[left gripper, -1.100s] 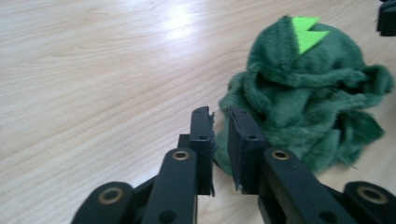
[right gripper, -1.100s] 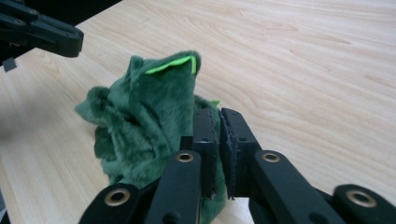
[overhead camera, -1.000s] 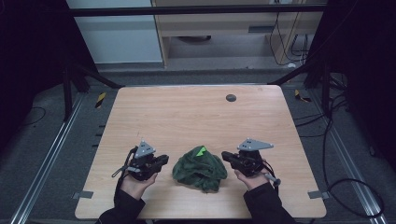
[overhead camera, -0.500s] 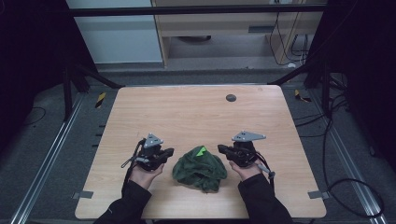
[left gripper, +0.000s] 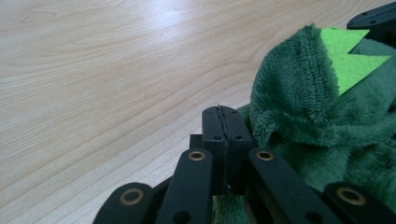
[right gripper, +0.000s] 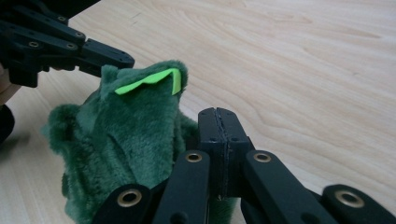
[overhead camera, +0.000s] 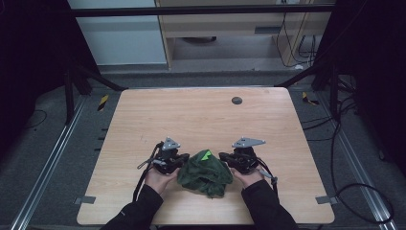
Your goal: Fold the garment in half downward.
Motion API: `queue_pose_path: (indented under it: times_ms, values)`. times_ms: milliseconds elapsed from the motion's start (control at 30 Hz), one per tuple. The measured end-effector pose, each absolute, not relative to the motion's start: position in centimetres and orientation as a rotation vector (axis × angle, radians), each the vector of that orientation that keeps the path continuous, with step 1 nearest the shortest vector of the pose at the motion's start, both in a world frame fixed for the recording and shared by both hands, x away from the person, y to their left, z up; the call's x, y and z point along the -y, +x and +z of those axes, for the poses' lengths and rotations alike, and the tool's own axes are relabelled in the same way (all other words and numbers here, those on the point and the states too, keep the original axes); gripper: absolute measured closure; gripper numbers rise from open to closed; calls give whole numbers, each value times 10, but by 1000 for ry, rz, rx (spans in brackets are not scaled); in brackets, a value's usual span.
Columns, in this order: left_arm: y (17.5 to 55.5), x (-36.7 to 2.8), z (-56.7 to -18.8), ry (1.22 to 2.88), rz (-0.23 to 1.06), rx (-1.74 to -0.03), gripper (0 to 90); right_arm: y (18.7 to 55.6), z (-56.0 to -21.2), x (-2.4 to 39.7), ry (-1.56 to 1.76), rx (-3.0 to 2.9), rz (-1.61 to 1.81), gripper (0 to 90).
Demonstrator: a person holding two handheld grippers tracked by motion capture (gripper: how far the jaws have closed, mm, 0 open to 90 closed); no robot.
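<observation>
Flanking the green plush cloth [overhead camera: 205, 172] at lower centre of the counter [overhead camera: 201, 115], left claw [overhead camera: 179, 160] and right claw [overhead camera: 225, 157] are sitting clenched, grasping nothing.

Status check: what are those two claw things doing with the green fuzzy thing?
Left gripper and right gripper shut, empty, flanking cloth. Cloth bunched on table. Nothing in the way.

No text, label, brand, number or sign can be read anywhere in these pictures.
</observation>
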State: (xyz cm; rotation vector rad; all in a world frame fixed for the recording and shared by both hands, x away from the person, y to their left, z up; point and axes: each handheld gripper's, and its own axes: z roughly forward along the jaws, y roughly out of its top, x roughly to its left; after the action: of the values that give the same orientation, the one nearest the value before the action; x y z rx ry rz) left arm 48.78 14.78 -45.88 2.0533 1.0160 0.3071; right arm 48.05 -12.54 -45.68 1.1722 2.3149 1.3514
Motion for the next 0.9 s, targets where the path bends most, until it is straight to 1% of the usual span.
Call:
queue_pose_path:
  times_ms: [267, 900]
  values:
    - [482, -146, -457, 2051, 294, -988, 899, 476, -459, 117, 1150, -2363, 1353, 897]
    - [452, -150, -446, 2052, 245, -901, 899, 454, -452, 117, 1087, -2395, 1409, 897]
